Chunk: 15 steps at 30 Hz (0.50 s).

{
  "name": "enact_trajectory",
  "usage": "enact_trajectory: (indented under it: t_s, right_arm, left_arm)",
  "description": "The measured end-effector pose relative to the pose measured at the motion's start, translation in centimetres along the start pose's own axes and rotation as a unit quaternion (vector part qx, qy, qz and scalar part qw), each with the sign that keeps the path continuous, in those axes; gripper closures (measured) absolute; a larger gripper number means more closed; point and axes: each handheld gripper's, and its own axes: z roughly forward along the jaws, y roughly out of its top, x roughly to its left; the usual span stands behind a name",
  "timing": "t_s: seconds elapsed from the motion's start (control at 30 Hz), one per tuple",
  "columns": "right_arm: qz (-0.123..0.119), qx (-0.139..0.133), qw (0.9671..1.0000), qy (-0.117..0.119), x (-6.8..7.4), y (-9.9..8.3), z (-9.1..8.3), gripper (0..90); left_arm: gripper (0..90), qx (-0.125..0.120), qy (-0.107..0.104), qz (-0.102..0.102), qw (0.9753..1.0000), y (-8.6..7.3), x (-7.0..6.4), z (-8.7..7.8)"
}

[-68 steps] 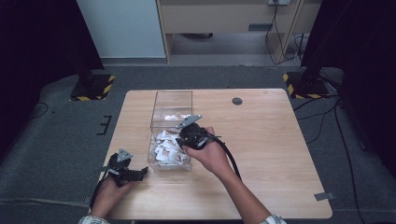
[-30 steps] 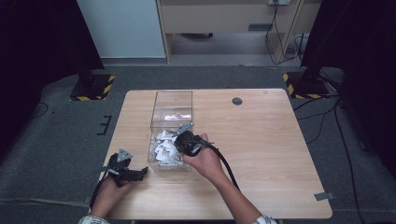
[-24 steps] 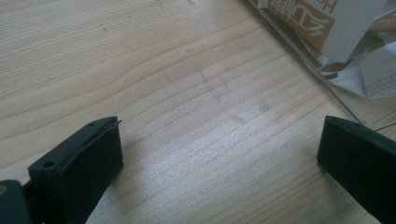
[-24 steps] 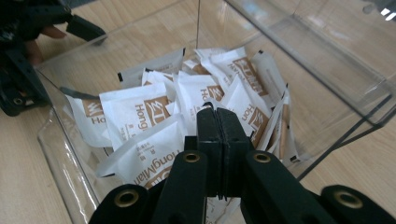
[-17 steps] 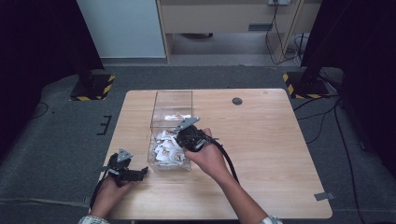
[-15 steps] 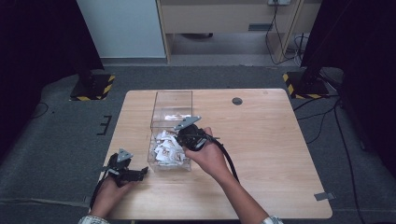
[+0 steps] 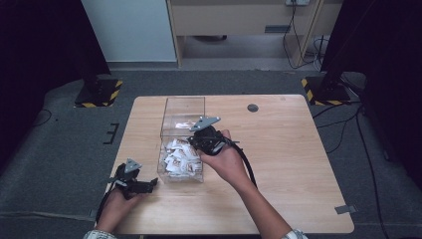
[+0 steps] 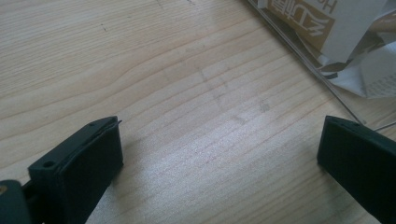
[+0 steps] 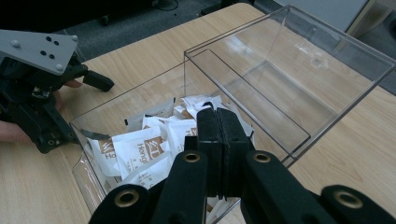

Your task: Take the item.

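Sachets (image 9: 140, 151) lie heaped in the near compartment of a clear plastic box (image 9: 299, 70), just beyond and below the tips of the right gripper (image 9: 218, 114); its jaws are pressed flat together, and whether anything is caught between them cannot be told; the far compartment, beyond the jaws past a clear divider, shows only reflections in that view. White paper with brown print marks each sachet; one just left of the jaws carries a small square logo and the letters "Hon", the rest of the word hidden; the others are too crumpled or turned to read.

In the high view the right gripper (image 7: 199, 141) sits over the box (image 7: 184, 104) near its middle, the hand (image 7: 226, 159) behind it, and the sachets (image 7: 179, 158) fill the end of the box nearer the person, with a few more showing in the far end.

Off to the left of the right jaws, beyond the box wall, the left gripper (image 9: 100, 80) rests on the wooden worktop (image 9: 355, 135), its grey plate on top. From its own view, the left gripper (image 8: 219, 149) has its jaws spread wide with bare wood grain between them; ahead of the right-hand jaw the corner of the box (image 8: 299, 46) comes in, and through its wall a sachet (image 8: 322, 23) shows brown print with pale characters and part of a word beginning "Ho", seen upside down; the characters are too cropped to read with certainty.
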Motion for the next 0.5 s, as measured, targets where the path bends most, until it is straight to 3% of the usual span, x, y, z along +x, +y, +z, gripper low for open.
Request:
enact_trajectory:
  t_s: [0.5]
  right_arm:
    - [-0.004,-0.003,1.0000,-0.004,-0.43,0.23,-0.78,89.3]
  left_arm:
    - [0.0,0.000,0.000,0.000,1.0000,0.00,0.00,0.00]
